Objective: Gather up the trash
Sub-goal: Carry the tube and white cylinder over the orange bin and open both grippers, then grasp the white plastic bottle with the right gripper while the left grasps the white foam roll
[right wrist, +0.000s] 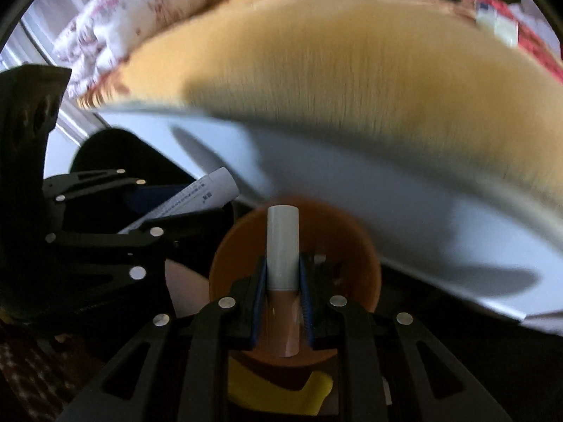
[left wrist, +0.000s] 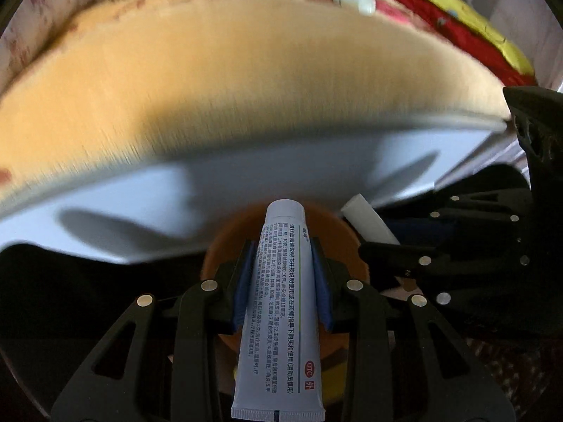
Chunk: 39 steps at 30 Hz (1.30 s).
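White ointment tube (left wrist: 281, 302) clamped in left fingers (left wrist: 246, 281), capped bottle (right wrist: 283, 270) in right fingers (right wrist: 260, 292), over orange bowl (right wrist: 359, 256).

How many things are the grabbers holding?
2. The left hand-held gripper pinches a white ointment tube; the right hand-held gripper pinches a white-capped bottle. Both hang over an orange bin.

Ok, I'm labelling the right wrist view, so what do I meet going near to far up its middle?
Yellow scrap → clear bottle with a white cap, shut in the right gripper → brown bin → white edge of the bed → yellow mattress top.
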Available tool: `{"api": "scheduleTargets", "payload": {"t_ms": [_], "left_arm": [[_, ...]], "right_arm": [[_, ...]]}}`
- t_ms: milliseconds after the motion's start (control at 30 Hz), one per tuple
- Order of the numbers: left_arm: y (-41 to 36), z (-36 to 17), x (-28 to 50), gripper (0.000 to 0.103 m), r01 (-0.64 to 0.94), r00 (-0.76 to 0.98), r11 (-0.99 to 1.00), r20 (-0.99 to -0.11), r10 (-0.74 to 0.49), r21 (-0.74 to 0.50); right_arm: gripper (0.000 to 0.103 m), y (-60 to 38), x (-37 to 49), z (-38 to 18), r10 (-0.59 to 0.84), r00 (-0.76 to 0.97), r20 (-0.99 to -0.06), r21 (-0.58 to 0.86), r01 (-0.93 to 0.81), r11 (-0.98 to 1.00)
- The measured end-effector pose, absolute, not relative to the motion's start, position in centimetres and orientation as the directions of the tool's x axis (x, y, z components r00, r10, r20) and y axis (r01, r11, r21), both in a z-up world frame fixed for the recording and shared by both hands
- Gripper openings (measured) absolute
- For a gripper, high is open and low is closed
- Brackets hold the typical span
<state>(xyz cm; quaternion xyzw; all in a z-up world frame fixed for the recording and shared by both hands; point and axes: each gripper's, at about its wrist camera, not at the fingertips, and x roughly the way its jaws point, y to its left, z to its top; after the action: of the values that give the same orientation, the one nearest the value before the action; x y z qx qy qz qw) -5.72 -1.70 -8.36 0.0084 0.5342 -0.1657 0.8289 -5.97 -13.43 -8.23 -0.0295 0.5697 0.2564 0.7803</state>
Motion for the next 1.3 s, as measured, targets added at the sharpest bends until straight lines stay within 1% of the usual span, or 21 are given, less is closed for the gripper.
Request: {"api": "scheduleTargets", "payload": {"t_ms": [33, 67, 100, 133, 167, 233, 500, 600, 700, 767, 867, 1000, 1033, 1133, 1267, 1300], "left_arm": [[-1.7, -8.7, -5.8, 0.031, 0.279, 0.356, 0.944, -0.894, -0.272, -0.176], [-1.6, -8.8, -5.9, 0.032, 0.273, 0.346, 0.946, -0.900, -0.264, -0.173], [-1.5, -8.8, -5.8, 0.039, 0.260, 0.343, 0.952, -0.906, -0.249, -0.163], [-1.3, -8.7, -5.8, 0.051, 0.250, 0.342, 0.956, -0.909, -0.238, -0.156], [-1.2, -8.6, -5.8, 0.054, 0.241, 0.347, 0.959, -0.909, -0.230, -0.150], [-1.0, -8.2, -6.0, 0.058, 0.235, 0.366, 0.962, -0.904, -0.221, -0.140], [-1.3, -6.8, -5.7, 0.058, 0.231, 0.409, 0.968, -0.892, -0.192, -0.102], [-1.5, -5.8, -5.3, 0.061, 0.229, 0.434, 0.969, -0.882, -0.183, -0.089], [-1.5, -4.7, -5.1, 0.062, 0.225, 0.464, 0.971, -0.868, -0.177, -0.077], [-1.5, -3.6, -4.5, 0.065, 0.221, 0.498, 0.973, -0.849, -0.174, -0.070], [-1.4, -1.8, -3.4, 0.071, 0.216, 0.544, 0.974, -0.820, -0.180, -0.070], [-2.1, 0.7, -1.5, 0.078, 0.212, 0.610, 0.975, -0.771, -0.183, -0.064], [-2.3, 1.4, -0.7, 0.078, 0.212, 0.625, 0.975, -0.758, -0.186, -0.065], [-3.1, 2.9, 1.5, 0.078, 0.208, 0.655, 0.976, -0.730, -0.193, -0.071], [-4.0, 4.0, 4.6, 0.078, 0.201, 0.681, 0.977, -0.707, -0.189, -0.068], [-4.0, 4.1, 5.0, 0.079, 0.198, 0.684, 0.978, -0.705, -0.188, -0.069]], "right_arm": [[0.019, -13.3, -6.2, -8.8, 0.362, 0.198, -0.911, 0.250, -0.432, 0.866], [0.022, -13.4, -6.3, -9.0, 0.363, 0.202, -0.910, 0.253, -0.421, 0.871], [0.040, -13.5, -6.3, -9.1, 0.360, 0.207, -0.910, 0.253, -0.410, 0.876], [0.050, -13.6, -6.3, -9.0, 0.356, 0.214, -0.910, 0.249, -0.405, 0.880], [0.050, -13.8, -6.3, -8.7, 0.351, 0.236, -0.906, 0.239, -0.400, 0.885], [0.052, -14.2, -6.2, -8.1, 0.336, 0.268, -0.903, 0.215, -0.396, 0.893], [0.054, -15.5, -5.3, -6.8, 0.341, 0.321, -0.884, 0.219, -0.360, 0.907], [0.058, -15.4, -4.9, -6.0, 0.348, 0.349, -0.870, 0.218, -0.361, 0.907], [0.059, -15.2, -4.4, -4.5, 0.349, 0.391, -0.852, 0.203, -0.369, 0.907], [0.062, -15.5, -3.7, -3.1, 0.350, 0.433, -0.831, 0.189, -0.371, 0.909], [0.070, -16.9, -2.4, -0.7, 0.339, 0.512, -0.789, 0.163, -0.358, 0.919], [0.084, -20.2, 0.5, 2.9, 0.282, 0.650, -0.706, 0.108, -0.295, 0.949], [0.087, -21.4, 1.9, 3.8, 0.241, 0.689, -0.683, 0.085, -0.253, 0.964], [0.088, -24.7, 6.2, 4.9, 0.161, 0.726, -0.669, 0.059, -0.164, 0.985], [0.088, -26.7, 12.8, 4.1, 0.092, 0.689, -0.719, 0.043, -0.087, 0.995], [0.084, -26.8, 14.3, 3.7, 0.069, 0.675, -0.735, 0.023, -0.076, 0.997]]}}
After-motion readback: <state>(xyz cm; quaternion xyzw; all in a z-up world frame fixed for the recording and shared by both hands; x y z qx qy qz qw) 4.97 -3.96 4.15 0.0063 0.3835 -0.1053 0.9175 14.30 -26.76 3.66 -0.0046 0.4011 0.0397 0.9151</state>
